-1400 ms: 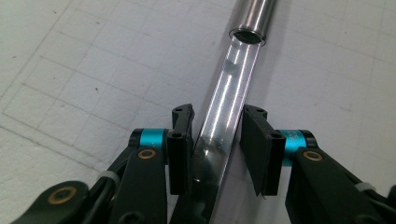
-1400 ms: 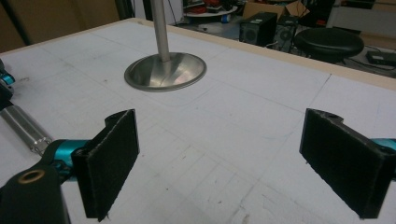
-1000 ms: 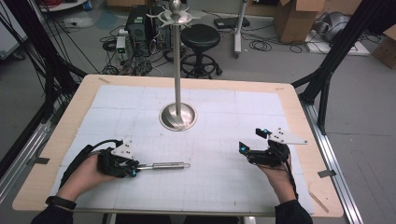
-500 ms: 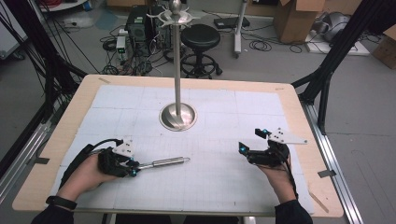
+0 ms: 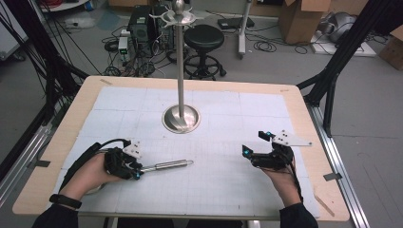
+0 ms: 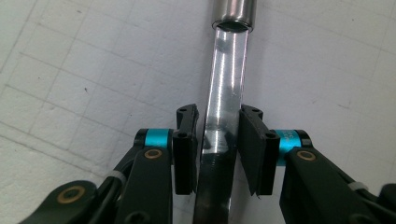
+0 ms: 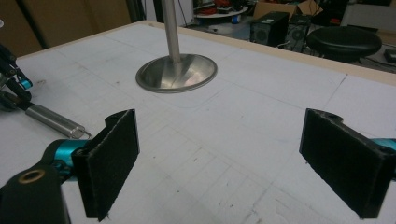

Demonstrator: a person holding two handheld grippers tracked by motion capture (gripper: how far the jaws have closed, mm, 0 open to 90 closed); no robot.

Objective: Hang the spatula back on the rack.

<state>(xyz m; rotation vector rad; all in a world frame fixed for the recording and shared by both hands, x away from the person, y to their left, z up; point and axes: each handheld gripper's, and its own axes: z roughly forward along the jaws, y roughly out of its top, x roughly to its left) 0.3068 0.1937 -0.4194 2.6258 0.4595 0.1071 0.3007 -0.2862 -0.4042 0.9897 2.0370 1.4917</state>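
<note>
Little has moved since the earlier frames: both hands sit where they were, and the rod (image 5: 167,166) lies in the same spot on the table (image 5: 228,185), though the left gripper (image 5: 134,171) has just been easing its jaws wider with the rod between them. Left gripper: jaws straddle the rod's thin end, pads (image 6: 186,151) close on either side; a sliver of gap shows at the left pad, so the hold reads as loose. Rod: polished metal, flat on the gridded mat, long axis running straight out from the left jaws toward the table's middle, thicker sleeve (image 6: 236,11) at the far end. Left hand is much the nearer. Right gripper (image 5: 254,144): jaws wide apart, holding nothing, resting well off to the right, aimed across the mat. Stand (image 5: 180,117): round steel base with tall pole, behind the rod and clear of it. Nothing lies between the rod and the stand.
</note>
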